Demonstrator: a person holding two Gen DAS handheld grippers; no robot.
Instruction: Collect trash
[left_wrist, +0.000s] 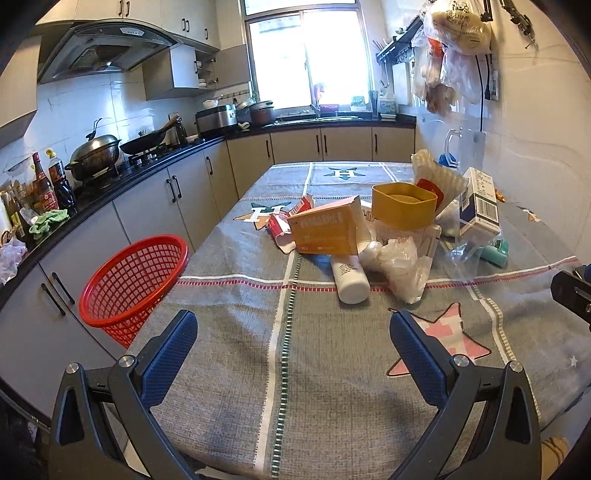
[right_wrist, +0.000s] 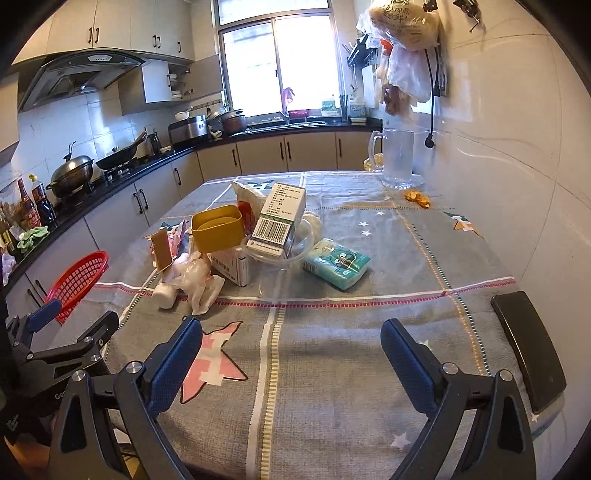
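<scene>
A pile of trash lies mid-table: an orange carton (left_wrist: 325, 230), a white bottle (left_wrist: 350, 278) on its side, crumpled plastic (left_wrist: 400, 266), a yellow tub (left_wrist: 402, 208) (right_wrist: 217, 227), a barcoded white box (left_wrist: 480, 201) (right_wrist: 277, 221) and a teal tissue pack (right_wrist: 337, 263). A red mesh basket (left_wrist: 135, 280) (right_wrist: 75, 282) stands off the table's left edge. My left gripper (left_wrist: 293, 325) is open and empty, above the cloth short of the pile. My right gripper (right_wrist: 291, 332) is open and empty, nearer the table's right side.
The table (left_wrist: 236, 369) carries a grey patterned cloth. A black phone (right_wrist: 528, 349) lies at the right edge. A glass jug (right_wrist: 397, 158) stands at the far right by the wall. Kitchen counters with pots run along the left.
</scene>
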